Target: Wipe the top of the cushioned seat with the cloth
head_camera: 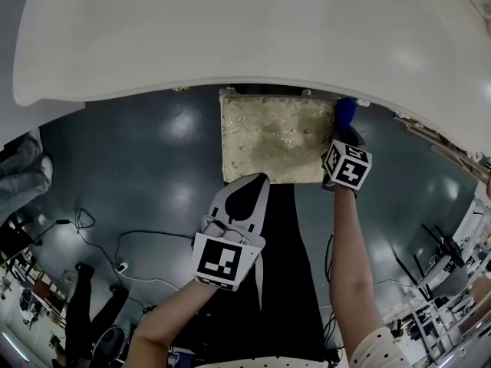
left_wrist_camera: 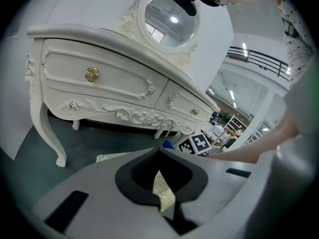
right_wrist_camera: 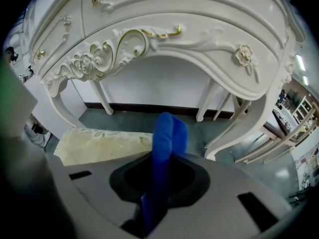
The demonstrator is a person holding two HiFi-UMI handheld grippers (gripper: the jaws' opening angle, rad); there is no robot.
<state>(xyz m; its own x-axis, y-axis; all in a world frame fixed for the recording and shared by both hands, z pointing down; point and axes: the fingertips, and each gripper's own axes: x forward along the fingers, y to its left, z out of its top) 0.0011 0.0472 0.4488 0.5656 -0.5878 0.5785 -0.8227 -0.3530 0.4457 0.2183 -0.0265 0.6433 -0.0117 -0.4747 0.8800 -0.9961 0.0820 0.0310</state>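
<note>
Standing on the floor (head_camera: 153,152) in the head view, the seat (head_camera: 272,133) had its far edge tucked under the dresser (head_camera: 230,37). The right gripper (head_camera: 343,135) held the cloth (head_camera: 345,112) at the seat's right edge, near the far corner. Nearly all the top lay to its left, so I judged the wipe would have to run leftward across it. The left gripper (head_camera: 258,179) pointed at the seat's near edge.

In the left gripper view, its fingers (left_wrist_camera: 99,183) were drawn together on nothing. Only a sliver of seat fabric showed through the slit between them, with the dresser beyond.

In the right gripper view, the fingers were clenched on the cloth, which stood up as a folded blue ridge. The seat lay ahead and to the left, lower than the cloth. Whether the two touched could not be told.
</note>
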